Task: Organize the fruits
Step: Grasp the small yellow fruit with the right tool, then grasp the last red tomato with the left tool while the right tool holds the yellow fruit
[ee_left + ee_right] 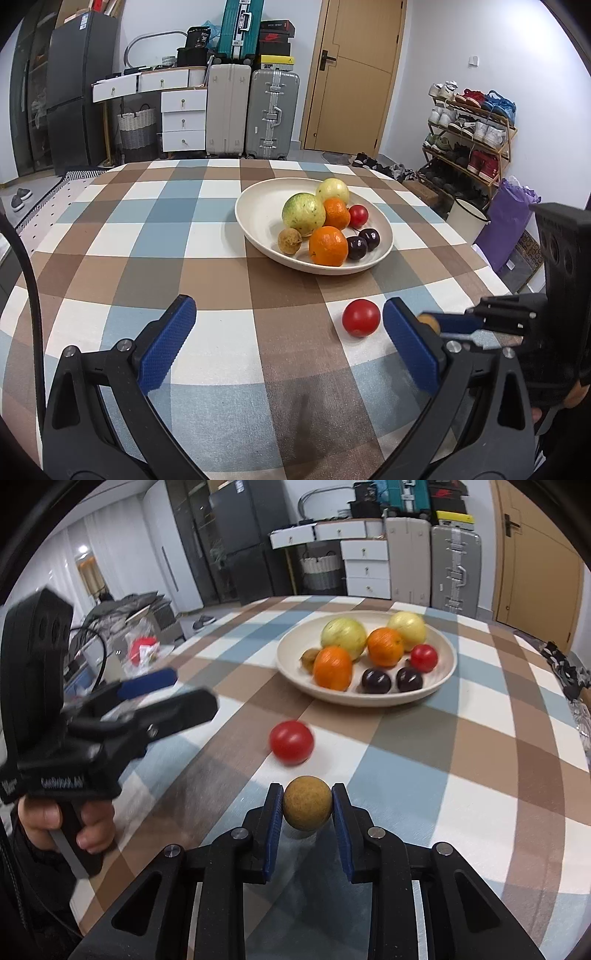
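The small brown fruit (pixel 307 803) sits pinched between the blue pads of the right gripper (pixel 307 805), low over the checked tablecloth (pixel 424 775); can't quite tell if it's touching the cloth. Just beyond it a loose red fruit (pixel 291 742) lies on the cloth, a bit blurry in the right wrist view. The left gripper (pixel 288 325) hangs over the table with its fingers spread wide and nothing between them, the red fruit (pixel 361 317) just inside its right pad. Further back, the cream plate (pixel 258 206) holds two oranges, two greenish-yellow fruits, two dark plums, another red one and a second brown fruit.
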A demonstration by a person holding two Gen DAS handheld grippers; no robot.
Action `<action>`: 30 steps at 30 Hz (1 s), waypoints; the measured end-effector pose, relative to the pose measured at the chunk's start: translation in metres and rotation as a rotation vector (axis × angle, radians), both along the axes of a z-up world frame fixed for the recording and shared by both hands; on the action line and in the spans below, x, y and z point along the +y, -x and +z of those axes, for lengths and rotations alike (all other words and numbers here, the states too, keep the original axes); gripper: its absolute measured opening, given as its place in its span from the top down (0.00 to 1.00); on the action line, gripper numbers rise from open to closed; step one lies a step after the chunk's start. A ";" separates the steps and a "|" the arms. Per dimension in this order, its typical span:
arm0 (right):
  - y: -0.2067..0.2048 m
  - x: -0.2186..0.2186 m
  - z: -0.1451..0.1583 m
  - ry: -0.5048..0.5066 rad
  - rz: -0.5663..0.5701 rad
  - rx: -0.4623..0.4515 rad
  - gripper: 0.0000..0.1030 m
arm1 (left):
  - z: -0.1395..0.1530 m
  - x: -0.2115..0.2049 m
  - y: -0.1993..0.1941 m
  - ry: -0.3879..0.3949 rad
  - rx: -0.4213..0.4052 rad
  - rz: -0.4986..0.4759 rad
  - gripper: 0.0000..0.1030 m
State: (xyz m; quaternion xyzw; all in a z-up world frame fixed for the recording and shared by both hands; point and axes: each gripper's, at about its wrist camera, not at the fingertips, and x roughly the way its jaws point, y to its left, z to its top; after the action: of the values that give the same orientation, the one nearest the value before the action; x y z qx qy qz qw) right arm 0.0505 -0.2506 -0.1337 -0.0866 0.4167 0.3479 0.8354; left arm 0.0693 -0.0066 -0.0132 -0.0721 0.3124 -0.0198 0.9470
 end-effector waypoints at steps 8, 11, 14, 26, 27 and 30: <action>-0.023 -0.021 0.014 -0.085 -0.122 -0.061 0.74 | -0.008 -0.008 -0.010 -0.004 0.054 -0.035 0.02; -0.033 -0.027 0.019 -0.114 -0.147 -0.077 0.74 | -0.012 -0.016 -0.017 -0.029 0.089 -0.069 0.04; -0.040 -0.031 0.018 -0.134 -0.157 -0.073 0.74 | -0.016 -0.022 -0.024 -0.049 0.125 -0.090 0.07; -0.044 -0.043 0.012 -0.190 -0.157 -0.023 0.74 | -0.036 -0.047 -0.057 -0.022 0.254 -0.173 0.32; -0.043 -0.043 0.012 -0.191 -0.155 -0.021 0.74 | -0.038 -0.049 -0.059 -0.021 0.260 -0.183 0.34; -0.043 -0.040 0.011 -0.183 -0.149 -0.017 0.74 | -0.038 -0.054 -0.063 -0.024 0.260 -0.195 0.42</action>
State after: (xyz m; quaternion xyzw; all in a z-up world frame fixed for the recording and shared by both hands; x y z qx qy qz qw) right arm 0.0931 -0.2910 -0.1231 0.0182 0.3811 0.3209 0.8669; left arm 0.1321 -0.0607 -0.0508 -0.0321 0.4380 -0.0985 0.8930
